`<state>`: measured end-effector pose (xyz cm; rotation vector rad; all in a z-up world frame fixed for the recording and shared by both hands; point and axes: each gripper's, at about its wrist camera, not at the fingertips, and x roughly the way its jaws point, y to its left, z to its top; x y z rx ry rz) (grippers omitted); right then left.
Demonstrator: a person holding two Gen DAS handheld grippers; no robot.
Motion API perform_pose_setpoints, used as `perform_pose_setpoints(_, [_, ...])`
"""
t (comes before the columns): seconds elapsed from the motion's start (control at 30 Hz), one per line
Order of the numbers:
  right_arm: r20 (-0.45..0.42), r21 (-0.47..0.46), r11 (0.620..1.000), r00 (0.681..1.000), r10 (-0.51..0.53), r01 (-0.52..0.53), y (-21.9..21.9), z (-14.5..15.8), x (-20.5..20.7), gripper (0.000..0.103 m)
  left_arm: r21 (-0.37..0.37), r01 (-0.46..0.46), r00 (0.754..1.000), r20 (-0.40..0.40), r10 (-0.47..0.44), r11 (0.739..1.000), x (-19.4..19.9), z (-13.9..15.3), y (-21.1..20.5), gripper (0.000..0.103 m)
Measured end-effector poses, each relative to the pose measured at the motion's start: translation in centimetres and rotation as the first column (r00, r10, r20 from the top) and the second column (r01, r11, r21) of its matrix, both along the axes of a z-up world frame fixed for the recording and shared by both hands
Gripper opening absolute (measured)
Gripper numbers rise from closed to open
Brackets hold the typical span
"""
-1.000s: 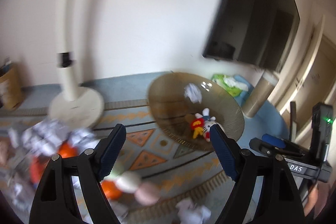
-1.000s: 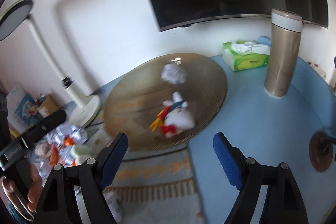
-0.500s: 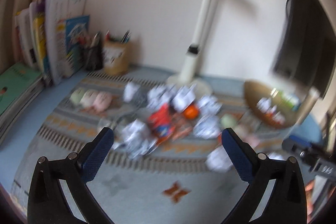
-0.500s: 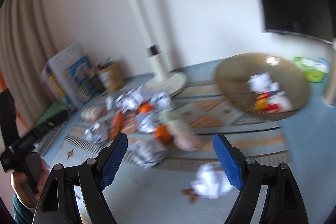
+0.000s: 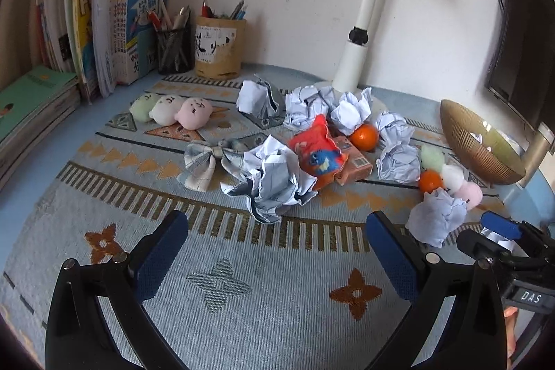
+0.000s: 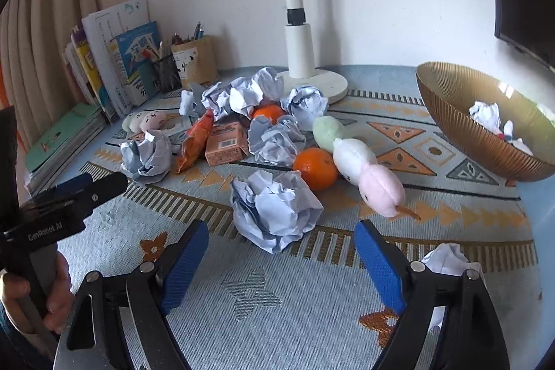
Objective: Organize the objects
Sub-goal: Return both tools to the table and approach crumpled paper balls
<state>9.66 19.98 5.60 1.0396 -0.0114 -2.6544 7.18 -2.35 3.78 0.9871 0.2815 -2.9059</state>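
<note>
Right claw (image 6: 281,262) hangs empty over the table w/ its jaws opening; a crumpled paper ball (image 6: 275,208) lies just ahead, lined up w/ the gap, no clear long axis. Left claw (image 5: 275,260) is spread wide, empty, another paper wad (image 5: 274,184) just ahead. Gold bowl (image 6: 461,127) sits far right of the right claw, so right hand's nearer it.

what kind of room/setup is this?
Probably a home study desk: books against the wall, pen cups, a desk lamp, a patterned mat strewn with crumpled paper and toys.
</note>
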Motion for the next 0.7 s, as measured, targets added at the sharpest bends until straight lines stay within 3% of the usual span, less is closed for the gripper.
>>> perform_pose_setpoints(0.37, [0.009, 0.043, 0.999, 1.0, -0.018, 0.017, -0.5, -0.2, -0.1, 0.086, -0.011, -0.018, 0.999, 0.026, 0.018, 1.0, -0.4, 0.0, 0.1, 0.102])
perform_pose_setpoints(0.43, [0.05, 0.024, 0.999, 0.998, -0.035, 0.033, -0.1, -0.3, -0.9, 0.086, -0.014, -0.002, 0.999, 0.034, 0.003, 1.0, -0.8, 0.3, -0.1, 0.102])
perform_pose_setpoints(0.53, [0.179, -0.077, 0.995, 0.983, -0.043, 0.057, 0.7, -0.4, -2.5, 0.086, -0.047, 0.035, 0.999, 0.038, -0.033, 0.998, -1.7, 1.1, -0.4, 0.102])
perform_pose_setpoints(0.6, [0.204, -0.1, 0.992, 0.977, -0.056, 0.078, 0.4, 0.1, -3.3, 0.086, -0.066, 0.045, 0.997, 0.058, -0.042, 0.997, -2.7, 1.2, -0.9, 0.102])
perform_pose_setpoints(0.7, [0.192, -0.075, 0.993, 0.979, -0.074, 0.089, -0.9, 0.0, -3.9, 0.086, -0.082, -0.009, 0.996, 0.089, 0.016, 0.997, -4.2, 0.5, -1.6, 0.102])
